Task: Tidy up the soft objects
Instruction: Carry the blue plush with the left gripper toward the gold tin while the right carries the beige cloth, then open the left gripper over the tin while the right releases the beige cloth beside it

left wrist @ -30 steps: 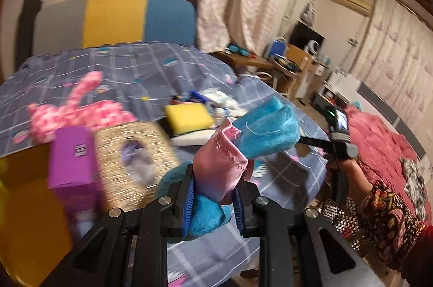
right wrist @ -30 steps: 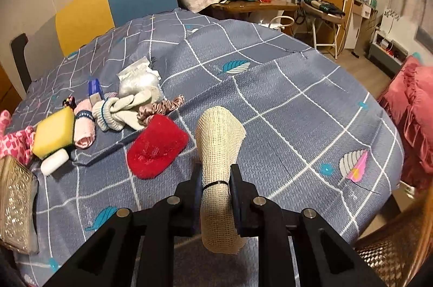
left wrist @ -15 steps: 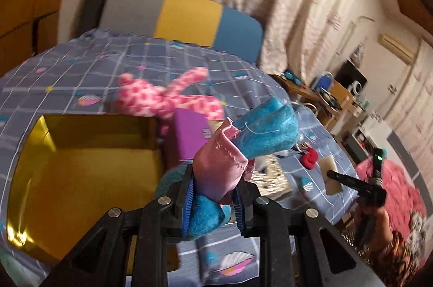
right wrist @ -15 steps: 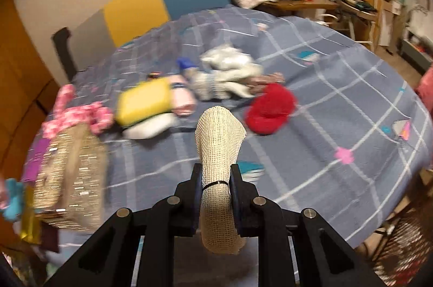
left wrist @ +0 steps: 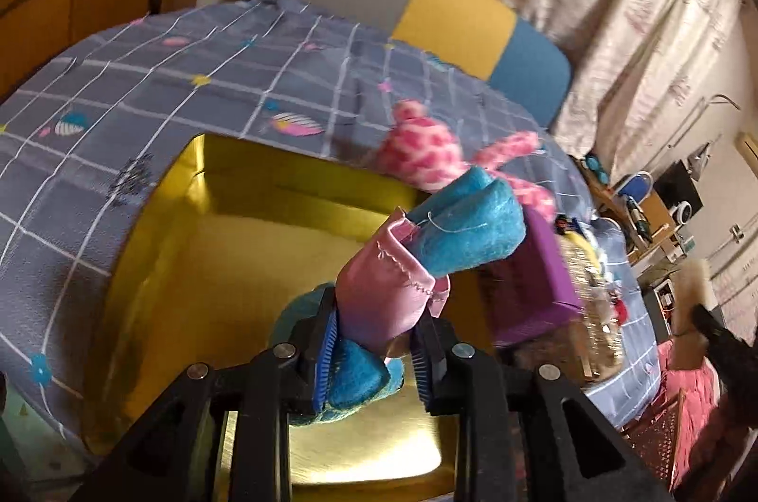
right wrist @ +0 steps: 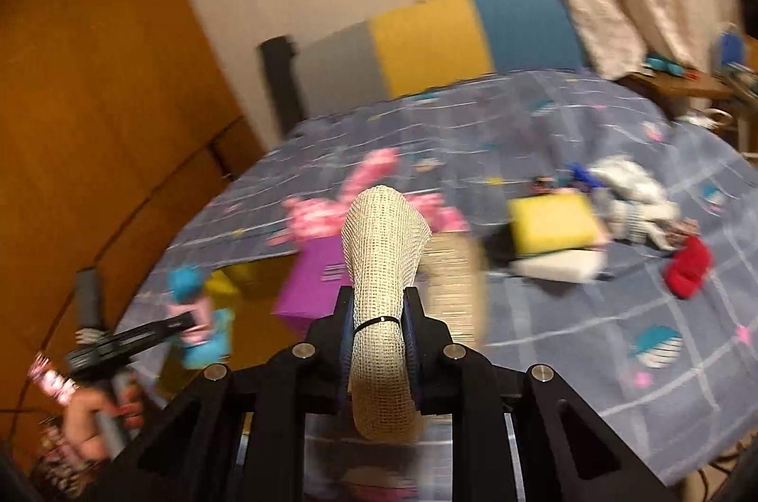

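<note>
Far left, the yellow box (left wrist: 189, 312) sits open on the checked tablecloth (left wrist: 142, 99), shiny walls ready to take soft things. Above it the left tongs (left wrist: 374, 353) carry a fuzzy blue-and-pink plush toy (left wrist: 426, 255), jaws easing apart with the toy between them, so a drop looks close. Further right, the right tongs (right wrist: 379, 341) pinch tight on a beige mesh roll (right wrist: 381, 265), coarse netting, banded, heading boxward over the worktop.
</note>
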A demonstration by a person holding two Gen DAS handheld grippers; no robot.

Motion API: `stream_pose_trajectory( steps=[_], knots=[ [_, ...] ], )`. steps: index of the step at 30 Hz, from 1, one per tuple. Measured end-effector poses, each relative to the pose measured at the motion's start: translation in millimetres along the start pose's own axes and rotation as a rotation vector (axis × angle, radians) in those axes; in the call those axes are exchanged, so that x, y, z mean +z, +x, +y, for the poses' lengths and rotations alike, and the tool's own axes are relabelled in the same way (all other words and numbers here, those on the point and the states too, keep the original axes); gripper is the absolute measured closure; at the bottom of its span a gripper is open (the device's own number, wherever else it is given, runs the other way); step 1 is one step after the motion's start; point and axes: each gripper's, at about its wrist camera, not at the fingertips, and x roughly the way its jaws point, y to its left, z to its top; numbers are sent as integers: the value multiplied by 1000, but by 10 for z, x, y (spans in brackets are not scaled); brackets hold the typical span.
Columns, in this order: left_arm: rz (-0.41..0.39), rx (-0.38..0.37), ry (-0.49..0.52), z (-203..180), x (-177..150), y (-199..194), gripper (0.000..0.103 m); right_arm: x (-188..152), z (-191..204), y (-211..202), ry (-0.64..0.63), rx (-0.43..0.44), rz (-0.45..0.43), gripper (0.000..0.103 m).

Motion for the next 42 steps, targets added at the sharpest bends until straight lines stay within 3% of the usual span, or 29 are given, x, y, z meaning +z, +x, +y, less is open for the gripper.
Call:
stream_pose_trajectory(
  steps=[8,13,17,22,30,42],
  knots=[
    [74,39,-113,521,246,337,71,-196,1073,589,-104,174,107,84],
    [85,100,-183,724,498,452,49,-395,1458,1020,-140,213,196,84],
    [24,92,-200,774,583,270,42,-488,1628,1315,-146,225,248,84],
    [-86,137,-160,810,496,-65,42,-574,1750,1559,-156,221,284,84],
    [-139,94,-212,903,110,-406,42,-544,1892,1937,-145,206,326,84],
    [-118,70,-209,848,-200,-552,42,-410,2267,2775,-97,137,365,83]
  ],
)
